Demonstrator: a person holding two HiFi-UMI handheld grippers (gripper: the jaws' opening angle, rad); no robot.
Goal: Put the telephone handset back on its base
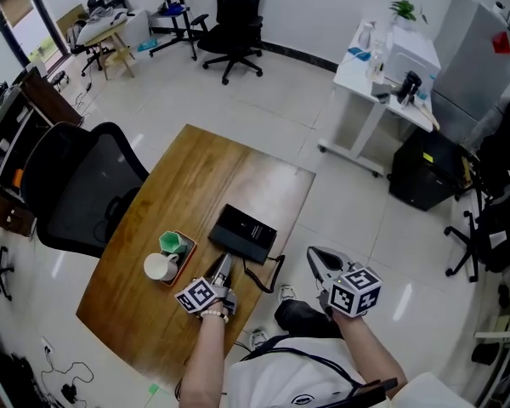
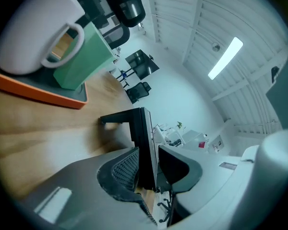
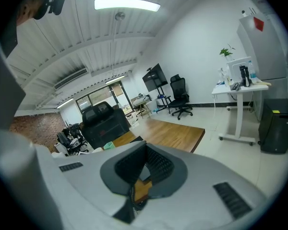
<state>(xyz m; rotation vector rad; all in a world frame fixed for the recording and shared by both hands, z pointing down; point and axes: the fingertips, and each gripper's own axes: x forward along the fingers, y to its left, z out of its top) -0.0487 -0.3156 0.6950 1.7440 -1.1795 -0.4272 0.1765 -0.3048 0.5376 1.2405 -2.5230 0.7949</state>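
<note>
Left gripper view has the left gripper (image 2: 151, 170) turned on its side, its fingers apart with a thin black slab between them. One pad (image 2: 125, 171) lies against the slab or nearly so, and the other stands off with a sliver of background showing. That slab is probably the handset (image 2: 145, 138) lying on the base, though this view does not separate the two. Head view puts the base (image 1: 253, 232) on the table (image 1: 195, 172) just beyond these fingertips. Nothing black lies apart from it, so the handset seems to be home. Off to one side of the fingers a mug (image 2: 33, 32) and a cup (image 2: 84, 56) stand in a tray (image 2: 43, 92), near but not touching. The right gripper (image 3: 146, 157) hangs off the table edge, fingers together on nothing. The step in hand looks like the release. Next, the open fingers need drawing straight back along the slab without catching it.
</note>
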